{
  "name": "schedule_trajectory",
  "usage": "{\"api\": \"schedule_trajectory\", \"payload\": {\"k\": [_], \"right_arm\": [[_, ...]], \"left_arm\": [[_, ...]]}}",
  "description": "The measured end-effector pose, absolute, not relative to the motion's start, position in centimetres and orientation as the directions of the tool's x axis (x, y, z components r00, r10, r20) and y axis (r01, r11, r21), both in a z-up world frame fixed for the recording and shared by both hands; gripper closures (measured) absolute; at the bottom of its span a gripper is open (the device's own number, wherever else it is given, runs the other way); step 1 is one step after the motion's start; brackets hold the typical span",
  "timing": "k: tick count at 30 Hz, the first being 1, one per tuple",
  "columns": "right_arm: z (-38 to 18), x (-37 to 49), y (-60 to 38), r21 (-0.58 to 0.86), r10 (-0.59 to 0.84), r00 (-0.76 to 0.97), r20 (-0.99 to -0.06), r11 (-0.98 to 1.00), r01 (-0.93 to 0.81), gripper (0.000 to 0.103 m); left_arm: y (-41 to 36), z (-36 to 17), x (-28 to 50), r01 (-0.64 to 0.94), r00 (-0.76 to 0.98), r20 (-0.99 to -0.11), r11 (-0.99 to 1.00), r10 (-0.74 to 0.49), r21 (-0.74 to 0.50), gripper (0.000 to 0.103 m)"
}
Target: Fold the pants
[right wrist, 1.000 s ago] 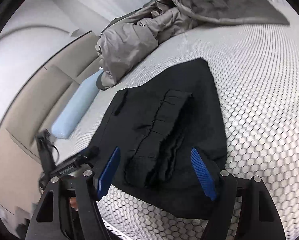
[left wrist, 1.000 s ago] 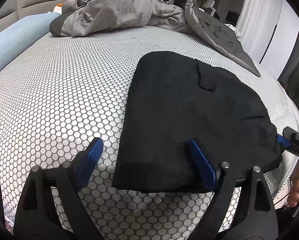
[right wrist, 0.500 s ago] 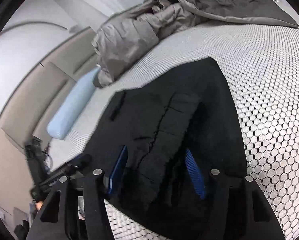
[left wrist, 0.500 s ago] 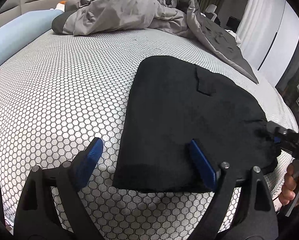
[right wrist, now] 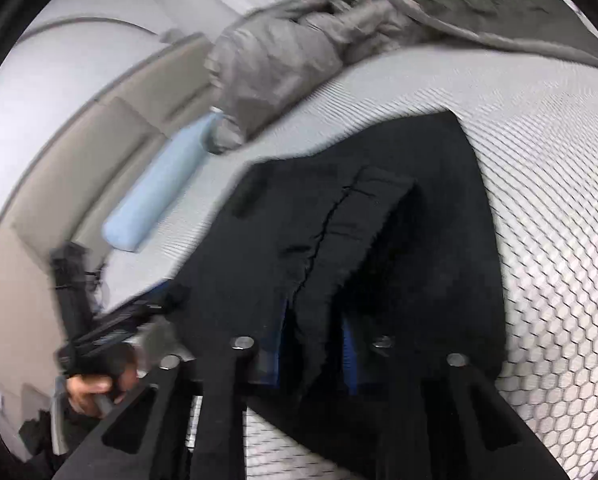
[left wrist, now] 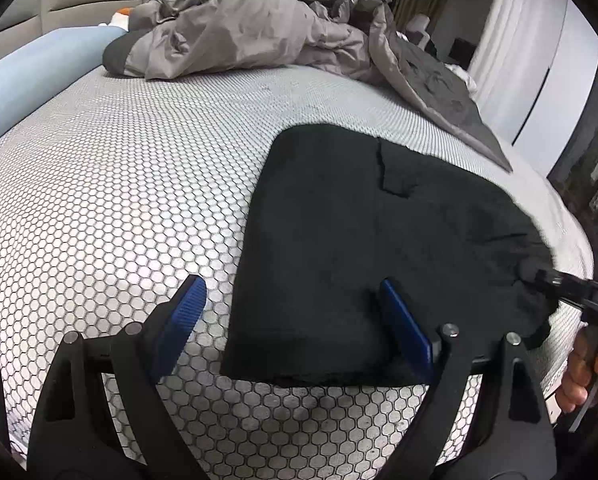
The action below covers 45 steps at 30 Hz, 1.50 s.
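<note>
While our right gripper (right wrist: 311,354) is closing its jaws on a raised ridge of the pants (left wrist: 363,248) at their gathered end, we are holding the left gripper (left wrist: 295,312) spread wide over the near left corner, pinching nothing. We are seeing the pants lying flat on the bed (left wrist: 111,208), already doubled, long axis running away from us. Our right is nearer the cloth, so the coming fold likely goes lengthwise from that end.

Black pants (left wrist: 359,248) lie folded flat on the honeycomb-patterned mattress (left wrist: 119,200), a bunched ridge of waistband fabric raised at their near edge.
</note>
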State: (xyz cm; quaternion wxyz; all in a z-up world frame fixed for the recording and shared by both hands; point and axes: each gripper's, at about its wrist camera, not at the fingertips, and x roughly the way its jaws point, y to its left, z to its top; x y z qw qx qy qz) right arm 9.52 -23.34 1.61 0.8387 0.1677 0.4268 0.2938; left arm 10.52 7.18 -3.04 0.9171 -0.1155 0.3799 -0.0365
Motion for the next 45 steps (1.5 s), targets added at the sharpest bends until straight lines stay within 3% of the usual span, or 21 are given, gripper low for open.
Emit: {"api": "schedule_trajectory", "payload": {"k": [7, 9, 12, 14, 20, 25, 27, 29, 31, 35, 37, 41, 43, 45], "right_arm": [[5.3, 6.8, -24.7, 0.692, 0.774, 0.437, -0.458, 0.619, -0.372, 0.087], [3.8, 7.3, -25.5, 0.68, 0.735, 0.443, -0.513, 0.663, -0.313, 0.086], [0.2, 8.7, -26.0, 0.586, 0.609, 0.417, -0.675, 0.786, -0.197, 0.083], [-0.7, 9.0, -26.4, 0.614, 0.625, 0.394, -0.674, 0.77, -0.172, 0.081], [2.2, 7.5, -27.0, 0.529, 0.555, 0.537, -0.635, 0.819, -0.222, 0.056], [1.4, 8.6, -27.9, 0.528, 0.536, 0.543, -0.647, 0.828, -0.187, 0.059], [1.5, 9.7, -27.3, 0.485, 0.501, 0.572, -0.65, 0.852, -0.196, 0.084], [2.4, 9.7, -27.2, 0.476, 0.495, 0.604, -0.625, 0.854, -0.208, 0.09], [3.2, 9.6, -26.6, 0.448, 0.482, 0.635, -0.603, 0.864, -0.23, 0.09], [1.1, 11.0, -26.2, 0.385, 0.386, 0.593, -0.706, 0.913, -0.135, 0.089], [0.9, 11.3, -26.4, 0.414, 0.4, 0.575, -0.713, 0.903, -0.114, 0.084], [3.5, 9.1, -27.3, 0.474, 0.465, 0.638, -0.613, 0.863, -0.174, 0.079], [4.8, 7.5, -26.4, 0.452, 0.491, 0.671, -0.556, 0.856, -0.252, 0.079], [5.3, 6.7, -24.3, 0.4, 0.51, 0.656, -0.556, 0.856, -0.327, 0.079]], "left_arm": [[8.8, -1.7, 9.7, -0.031, 0.759, -0.625, 0.949, -0.182, -0.313, 0.016], [8.4, -1.8, 9.8, -0.023, 0.748, -0.639, 0.954, -0.182, -0.299, 0.016], [7.3, -2.4, 10.3, -0.012, 0.721, -0.671, 0.966, -0.17, -0.258, 0.016], [6.5, -2.6, 10.5, -0.003, 0.714, -0.681, 0.972, -0.163, -0.235, 0.016], [5.7, -2.8, 10.4, 0.022, 0.711, -0.686, 0.98, -0.154, -0.198, 0.016], [6.1, -2.9, 10.6, 0.016, 0.706, -0.689, 0.976, -0.163, -0.215, 0.016], [5.9, -2.9, 10.6, 0.024, 0.704, -0.69, 0.976, -0.169, -0.214, 0.016], [5.9, -2.9, 10.5, 0.03, 0.703, -0.69, 0.977, -0.171, -0.211, 0.016], [6.0, -2.9, 10.5, 0.033, 0.702, -0.691, 0.977, -0.172, -0.209, 0.016], [6.2, -3.1, 10.4, 0.025, 0.697, -0.696, 0.976, -0.172, -0.216, 0.016], [6.2, -2.9, 10.3, 0.022, 0.701, -0.693, 0.976, -0.17, -0.218, 0.016], [5.4, -2.4, 9.8, 0.06, 0.718, -0.668, 0.974, -0.194, -0.218, 0.016], [4.4, -2.3, 9.7, 0.112, 0.717, -0.658, 0.97, -0.228, -0.214, 0.016], [3.1, -2.4, 9.6, 0.175, 0.713, -0.648, 0.963, -0.267, -0.205, 0.014]]}}
